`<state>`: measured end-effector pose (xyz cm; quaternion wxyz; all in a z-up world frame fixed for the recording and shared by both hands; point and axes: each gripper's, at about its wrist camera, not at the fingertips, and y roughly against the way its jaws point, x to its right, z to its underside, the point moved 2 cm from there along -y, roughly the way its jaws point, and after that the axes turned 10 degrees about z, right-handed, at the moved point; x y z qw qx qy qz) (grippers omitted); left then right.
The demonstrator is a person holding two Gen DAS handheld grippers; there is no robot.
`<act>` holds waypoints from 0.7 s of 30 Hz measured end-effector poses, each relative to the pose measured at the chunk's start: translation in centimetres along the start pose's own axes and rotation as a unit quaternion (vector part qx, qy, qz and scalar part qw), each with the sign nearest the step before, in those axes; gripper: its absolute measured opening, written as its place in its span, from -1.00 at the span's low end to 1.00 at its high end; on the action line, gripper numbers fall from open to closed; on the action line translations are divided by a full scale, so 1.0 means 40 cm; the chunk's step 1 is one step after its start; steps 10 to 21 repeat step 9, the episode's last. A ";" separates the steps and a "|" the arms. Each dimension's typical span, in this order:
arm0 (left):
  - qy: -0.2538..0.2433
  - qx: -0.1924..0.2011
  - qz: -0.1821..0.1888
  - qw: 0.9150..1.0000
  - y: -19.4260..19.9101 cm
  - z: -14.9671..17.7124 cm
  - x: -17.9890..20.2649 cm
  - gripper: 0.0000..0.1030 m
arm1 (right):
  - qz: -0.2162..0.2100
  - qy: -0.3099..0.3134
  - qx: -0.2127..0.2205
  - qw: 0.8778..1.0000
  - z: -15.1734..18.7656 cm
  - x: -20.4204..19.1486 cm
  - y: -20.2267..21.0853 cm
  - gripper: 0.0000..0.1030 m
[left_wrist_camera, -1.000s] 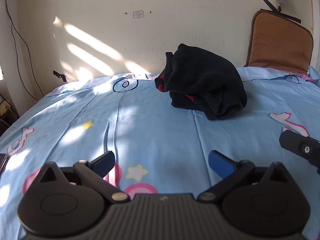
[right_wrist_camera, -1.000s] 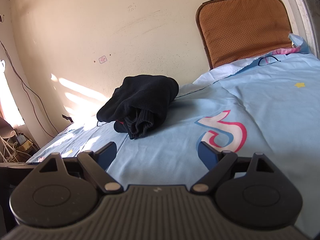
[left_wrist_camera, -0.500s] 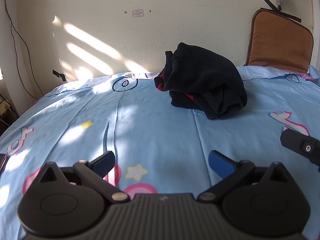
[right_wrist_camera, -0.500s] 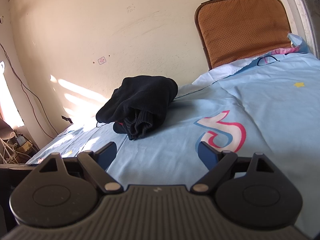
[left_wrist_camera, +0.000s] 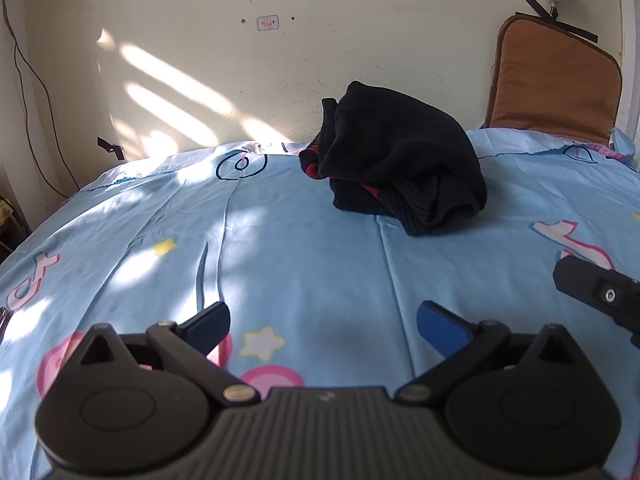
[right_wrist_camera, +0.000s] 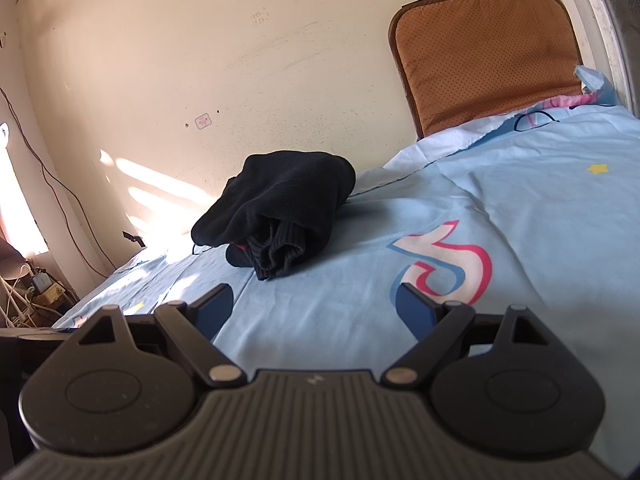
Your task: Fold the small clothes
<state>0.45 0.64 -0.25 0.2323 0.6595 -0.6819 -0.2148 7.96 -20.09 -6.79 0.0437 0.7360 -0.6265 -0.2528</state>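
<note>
A crumpled black garment [left_wrist_camera: 404, 168] with a bit of red showing lies in a heap near the far edge of the bed, close to the wall; the right wrist view shows the same garment [right_wrist_camera: 280, 204]. My left gripper [left_wrist_camera: 324, 322] hovers low over the light blue sheet [left_wrist_camera: 300, 256], well short of the garment, jaws wide apart with nothing between them. My right gripper [right_wrist_camera: 314, 306] is also open and empty, short of the heap. A black part of the right gripper [left_wrist_camera: 600, 292] pokes in at the right edge of the left wrist view.
The patterned blue sheet [right_wrist_camera: 520, 208] covers the whole bed. A brown cushion [left_wrist_camera: 556, 88] leans on the wall at the far right corner, seen too in the right view as the cushion [right_wrist_camera: 488, 56]. Cables and a power strip [right_wrist_camera: 28, 284] sit off the bed's left side.
</note>
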 end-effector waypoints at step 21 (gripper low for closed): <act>0.003 -0.002 0.037 0.999 -0.002 0.002 0.004 1.00 | 0.000 -0.001 0.001 1.000 0.001 -0.001 0.000 0.76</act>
